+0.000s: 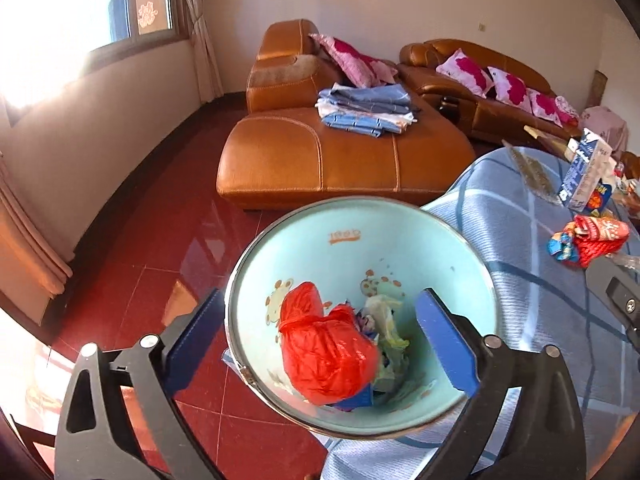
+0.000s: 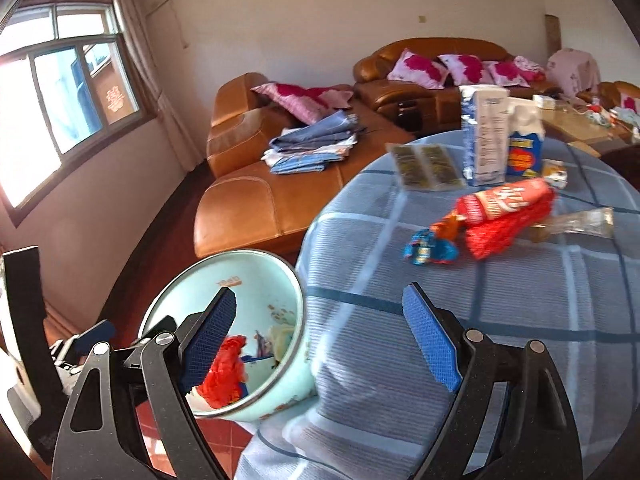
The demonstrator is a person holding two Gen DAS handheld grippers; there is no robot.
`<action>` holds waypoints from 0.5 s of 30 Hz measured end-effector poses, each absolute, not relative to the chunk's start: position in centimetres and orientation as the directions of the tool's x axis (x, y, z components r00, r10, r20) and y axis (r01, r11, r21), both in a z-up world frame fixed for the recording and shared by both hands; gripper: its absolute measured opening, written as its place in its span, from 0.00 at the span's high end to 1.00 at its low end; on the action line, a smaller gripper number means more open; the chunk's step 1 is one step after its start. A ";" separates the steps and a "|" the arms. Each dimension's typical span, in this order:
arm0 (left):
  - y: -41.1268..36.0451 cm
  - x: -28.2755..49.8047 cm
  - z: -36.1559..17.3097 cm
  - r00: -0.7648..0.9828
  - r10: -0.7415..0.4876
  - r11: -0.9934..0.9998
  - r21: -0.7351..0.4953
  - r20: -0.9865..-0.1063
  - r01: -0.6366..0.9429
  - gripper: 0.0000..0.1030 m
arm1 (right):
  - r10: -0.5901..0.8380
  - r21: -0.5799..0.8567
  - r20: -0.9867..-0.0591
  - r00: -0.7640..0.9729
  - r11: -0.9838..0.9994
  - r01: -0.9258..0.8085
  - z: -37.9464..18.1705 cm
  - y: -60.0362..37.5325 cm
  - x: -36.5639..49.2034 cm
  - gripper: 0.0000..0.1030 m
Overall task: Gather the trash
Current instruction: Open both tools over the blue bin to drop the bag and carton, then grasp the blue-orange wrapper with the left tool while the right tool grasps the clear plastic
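1. Living room stuff behind: orange leather sofa point(image 1: 320, 152) well ahead of both grippers, red tile floor point(image 1: 152, 264) under them.
2. Round table in a blue plaid cloth point(image 2: 520, 300) sits right under the right gripper point(image 2: 320, 344), whose fingers are spread wide with nothing between them.
3. Left gripper point(image 1: 320, 344) is straddling the mint trash bin point(image 1: 360, 220), one finger outside the rim, one inside; can't tell if it's actually clamping.
4. Red bag point(image 1: 324, 348) lies in the bin, between its fingers.
5. Red wrapper point(image 2: 504, 208) and blue candy wrapper point(image 2: 430, 250) lie ahead of the right gripper.

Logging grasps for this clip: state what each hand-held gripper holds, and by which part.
The left hand-held gripper holds the pale green trash bin by its rim, one finger outside the wall and one inside. The right hand-held gripper is open and holds nothing.
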State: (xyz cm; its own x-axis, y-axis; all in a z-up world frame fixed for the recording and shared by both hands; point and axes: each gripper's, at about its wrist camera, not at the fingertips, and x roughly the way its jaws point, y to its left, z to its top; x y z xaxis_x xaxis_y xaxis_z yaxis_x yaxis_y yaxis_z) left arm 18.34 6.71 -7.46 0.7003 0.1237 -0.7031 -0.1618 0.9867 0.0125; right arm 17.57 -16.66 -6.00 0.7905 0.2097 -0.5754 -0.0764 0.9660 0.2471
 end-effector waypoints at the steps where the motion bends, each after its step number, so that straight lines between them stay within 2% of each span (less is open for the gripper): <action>1: 6.4 18.1 -7.2 0.704 0.125 0.987 0.016 -0.699 -0.160 0.06 | 0.201 0.245 -0.576 0.792 0.967 -0.068 -6.1 -17.0 17.4 0.18; 15: 0.7 14.1 -4.5 0.742 0.044 0.998 0.004 -0.669 -0.055 0.06 | 0.081 0.239 -0.557 0.827 0.969 0.066 -5.2 -23.8 11.8 0.18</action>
